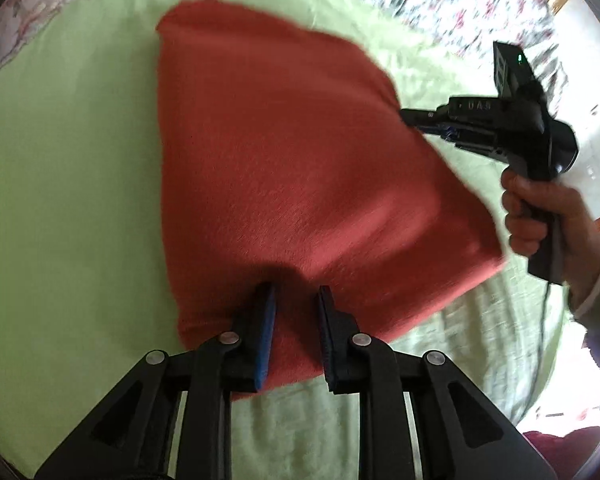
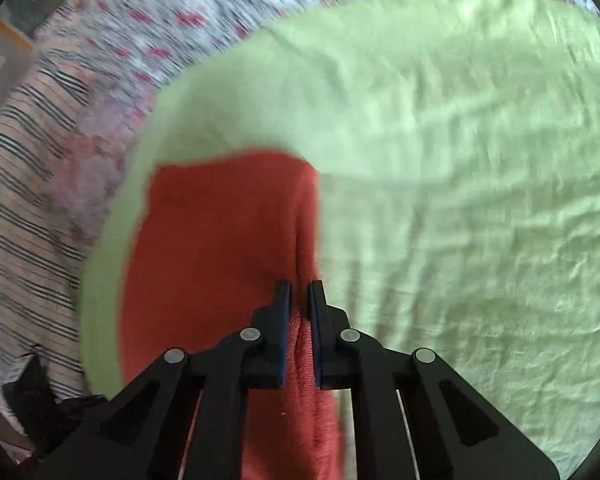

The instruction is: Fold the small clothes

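The red cloth [image 1: 284, 168] lies lifted over the green sheet [image 1: 68, 184]. The left gripper [image 1: 296, 300] pinches its near edge; the right gripper [image 2: 299, 292], jaws nearly closed, clamps a bunched edge. Bare sheet lies all around.

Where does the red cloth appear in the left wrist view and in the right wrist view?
Left wrist: red cloth fills the centre, lifted, its near edge between the left tool fingers.
Right wrist: it sits lower left of centre, a fold pinched in the right tool.
Shared landmark: the green sheet underneath.
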Tool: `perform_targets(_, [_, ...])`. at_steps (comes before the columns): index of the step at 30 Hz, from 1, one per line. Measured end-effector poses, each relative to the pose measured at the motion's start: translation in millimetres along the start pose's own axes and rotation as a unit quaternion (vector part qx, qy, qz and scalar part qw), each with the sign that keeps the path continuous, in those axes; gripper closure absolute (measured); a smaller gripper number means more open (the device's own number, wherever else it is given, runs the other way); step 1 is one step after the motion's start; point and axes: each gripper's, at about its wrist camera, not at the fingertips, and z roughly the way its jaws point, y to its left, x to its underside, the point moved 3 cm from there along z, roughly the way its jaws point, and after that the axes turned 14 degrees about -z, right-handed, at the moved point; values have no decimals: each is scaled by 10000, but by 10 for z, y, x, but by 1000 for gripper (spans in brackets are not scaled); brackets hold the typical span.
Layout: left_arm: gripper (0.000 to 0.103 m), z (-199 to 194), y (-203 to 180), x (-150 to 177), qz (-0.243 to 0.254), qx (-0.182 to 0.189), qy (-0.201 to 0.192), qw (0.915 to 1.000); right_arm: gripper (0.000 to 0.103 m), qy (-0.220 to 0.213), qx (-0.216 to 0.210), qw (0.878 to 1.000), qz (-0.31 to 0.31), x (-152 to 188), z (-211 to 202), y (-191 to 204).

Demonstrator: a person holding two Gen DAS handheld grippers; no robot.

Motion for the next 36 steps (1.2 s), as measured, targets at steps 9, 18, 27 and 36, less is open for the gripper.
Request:
perform_targets(9, [81, -213, -8, 1, -129, 152, -40, 9998, 87, -152, 164, 9993, 295, 61, -160, 44])
perform_targets(18, [76, -611, 119, -68, -293, 314, -410, 9982, 87, -369, -204, 9991, -93, 497, -699, 473])
perform_targets(27, [69, -633, 262, -106, -484, 144, -510, 9974, 87, 147, -60, 9994, -312, 978, -545, 667])
perform_targets(36, [72, -390, 487, 37, -682, -226, -243, 9971, 87, 372, 172, 9992, -41, 1230, -433, 444])
